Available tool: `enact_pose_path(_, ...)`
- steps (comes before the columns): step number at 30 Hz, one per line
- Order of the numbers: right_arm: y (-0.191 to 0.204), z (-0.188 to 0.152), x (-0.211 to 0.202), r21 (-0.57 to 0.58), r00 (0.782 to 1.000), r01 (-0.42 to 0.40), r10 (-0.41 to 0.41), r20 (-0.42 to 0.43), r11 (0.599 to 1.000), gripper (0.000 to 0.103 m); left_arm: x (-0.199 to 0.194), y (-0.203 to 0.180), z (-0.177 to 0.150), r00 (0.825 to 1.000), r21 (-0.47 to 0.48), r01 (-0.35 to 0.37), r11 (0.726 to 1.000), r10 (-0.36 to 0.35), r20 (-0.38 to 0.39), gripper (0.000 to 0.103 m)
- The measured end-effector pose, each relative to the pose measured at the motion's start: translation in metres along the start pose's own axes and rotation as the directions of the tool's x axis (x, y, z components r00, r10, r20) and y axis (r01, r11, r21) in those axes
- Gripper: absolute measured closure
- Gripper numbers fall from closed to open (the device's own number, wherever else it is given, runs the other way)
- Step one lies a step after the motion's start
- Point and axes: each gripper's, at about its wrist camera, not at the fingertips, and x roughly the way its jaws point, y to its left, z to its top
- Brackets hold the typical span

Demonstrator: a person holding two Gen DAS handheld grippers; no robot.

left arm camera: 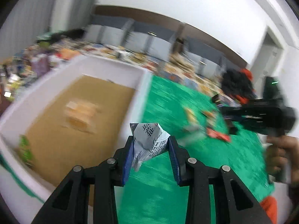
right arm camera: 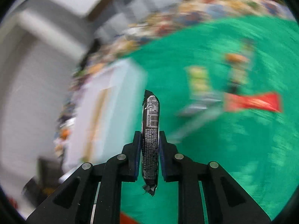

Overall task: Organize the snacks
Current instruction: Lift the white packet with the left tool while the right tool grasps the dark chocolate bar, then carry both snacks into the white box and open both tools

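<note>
**Both hand-held grippers loaded, snacks light and crinkly**

The left hand-held gripper (left arm camera: 151, 145) was closed partway on a grey-white snack packet (left arm camera: 149, 141), pads pressing its sides so the foil crumpled between them; the printed top stuck up above the fingertips. The right hand-held gripper (right arm camera: 149, 140) was nearly shut on a slim black snack bar (right arm camera: 151, 130), held edge-on across its middle, one serrated end poking forward, the other hanging back behind the pads.

Both items were in the air above the green table (left arm camera: 164, 186), just beside the white box (left arm camera: 119, 69) with a brown cardboard floor. A pale blurred pack (left arm camera: 82, 112) lay inside it already, something green (left arm camera: 26, 149) near one wall. More snacks sat loose on the table, including a red wrapper (right arm camera: 252, 101) and a yellow-green pack (right arm camera: 199, 80); blur hid the details.

Handling judgement: both looked very light, soft film wrappers, slick on the outside. The grey packet was puffy and deformed easily, so contents could crush under a hard squeeze; best taken across the body, not the sealed fin. The black bar seemed stiffer lengthwise; a mid-length pinch kept it balanced, an end grip would likely let it swing or slip.

A person's hand (left arm camera: 280, 149) held the right tool at the left view's edge
</note>
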Motion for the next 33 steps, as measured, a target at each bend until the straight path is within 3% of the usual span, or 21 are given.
enact_pose_path(2, 0.053, -0.001, 0.011, -0.091, 0.997, -0.080, 0.078, -0.029, 0.993, 0.084, -0.003, 0.027, 0.010, 0.996, 0.000, -0.088, 0.996, 0.088, 0.005, 0.068)
enact_pose_path(5, 0.131, -0.016, 0.051, -0.205, 0.982, -0.173, 0.153, -0.106, 0.963, 0.083, 0.002, 0.070, 0.018, 0.968, 0.024, -0.251, 0.968, 0.252, -0.016, 0.067)
enact_pose_path(6, 0.145, -0.022, 0.062, -0.223, 0.979, -0.188, 0.163, -0.124, 0.957, 0.077, 0.006, 0.080, 0.017, 0.956, 0.031, -0.290, 0.957, 0.291, -0.033, 0.060)
enact_pose_path(7, 0.160, -0.028, 0.079, -0.238, 0.971, -0.212, 0.178, -0.159, 0.948, 0.063, 0.011, 0.092, 0.015, 0.944, 0.039, -0.322, 0.946, 0.324, -0.061, 0.052)
enact_pose_path(8, 0.166, -0.033, 0.088, -0.241, 0.966, -0.225, 0.184, -0.181, 0.944, 0.050, 0.013, 0.100, 0.014, 0.935, 0.041, -0.345, 0.938, 0.347, -0.076, 0.034)
enact_pose_path(9, 0.170, -0.039, 0.097, -0.240, 0.964, -0.228, 0.183, -0.193, 0.944, 0.034, 0.013, 0.108, 0.011, 0.921, 0.045, -0.379, 0.924, 0.382, -0.081, 0.025)
enact_pose_path(11, 0.164, -0.049, 0.096, -0.250, 0.973, -0.207, 0.173, -0.151, 0.946, 0.035, 0.009, 0.109, 0.004, 0.908, 0.046, -0.411, 0.911, 0.413, -0.066, 0.024)
enact_pose_path(13, 0.146, -0.056, 0.084, -0.299, 0.988, -0.149, 0.126, -0.094, 0.943, 0.033, 0.003, 0.104, -0.004, 0.920, 0.033, -0.388, 0.921, 0.389, -0.050, 0.021)
enact_pose_path(14, 0.126, -0.060, 0.078, -0.340, 0.997, -0.071, 0.059, -0.045, 0.938, 0.032, 0.001, 0.097, -0.007, 0.927, 0.024, -0.372, 0.928, 0.372, -0.043, 0.021)
enact_pose_path(16, 0.085, -0.067, 0.070, -0.396, 0.996, 0.089, -0.079, 0.043, 0.914, 0.029, -0.003, 0.075, -0.009, 0.949, 0.017, -0.313, 0.950, 0.313, -0.029, 0.021)
enact_pose_path(18, 0.034, -0.076, 0.063, -0.422, 0.963, 0.270, -0.245, 0.115, 0.865, 0.029, -0.004, 0.040, -0.012, 0.975, 0.029, -0.223, 0.974, 0.223, -0.013, 0.020)
enact_pose_path(19, 0.000, -0.086, 0.058, -0.422, 0.927, 0.374, -0.347, 0.143, 0.826, 0.029, -0.003, 0.023, -0.013, 0.984, 0.039, -0.180, 0.983, 0.180, -0.009, 0.019)
enact_pose_path(20, -0.019, -0.092, 0.055, -0.414, 0.904, 0.425, -0.400, 0.152, 0.805, 0.029, -0.002, 0.005, -0.015, 0.991, 0.052, -0.136, 0.989, 0.137, -0.008, 0.016)
enact_pose_path(21, -0.058, -0.103, 0.046, -0.389, 0.863, 0.500, -0.481, 0.153, 0.774, 0.029, 0.001, -0.021, -0.020, 0.997, 0.071, -0.070, 0.995, 0.071, -0.010, 0.010)
enact_pose_path(24, -0.128, -0.122, 0.014, -0.302, 0.791, 0.610, -0.590, 0.164, 0.733, 0.029, 0.023, -0.083, -0.038, 0.997, 0.131, 0.067, 0.989, -0.062, -0.043, 0.000)
enact_pose_path(25, -0.140, -0.123, 0.002, -0.278, 0.778, 0.627, -0.605, 0.170, 0.728, 0.029, 0.035, -0.099, -0.045, 0.994, 0.151, 0.091, 0.984, -0.082, -0.069, 0.000)
enact_pose_path(27, -0.174, -0.127, -0.017, -0.184, 0.748, 0.663, -0.638, 0.184, 0.725, 0.029, 0.070, -0.130, -0.062, 0.984, 0.201, 0.125, 0.972, -0.096, -0.152, 0.000)
enact_pose_path(30, -0.197, -0.117, -0.030, -0.086, 0.721, 0.688, -0.665, 0.193, 0.721, 0.029, 0.136, -0.157, -0.090, 0.962, 0.242, 0.115, 0.963, -0.048, -0.269, 0.001)
enact_pose_path(33, -0.213, -0.105, -0.033, -0.044, 0.704, 0.703, -0.686, 0.183, 0.710, 0.029, 0.184, -0.169, -0.106, 0.953, 0.240, 0.068, 0.968, 0.008, -0.302, 0.002)
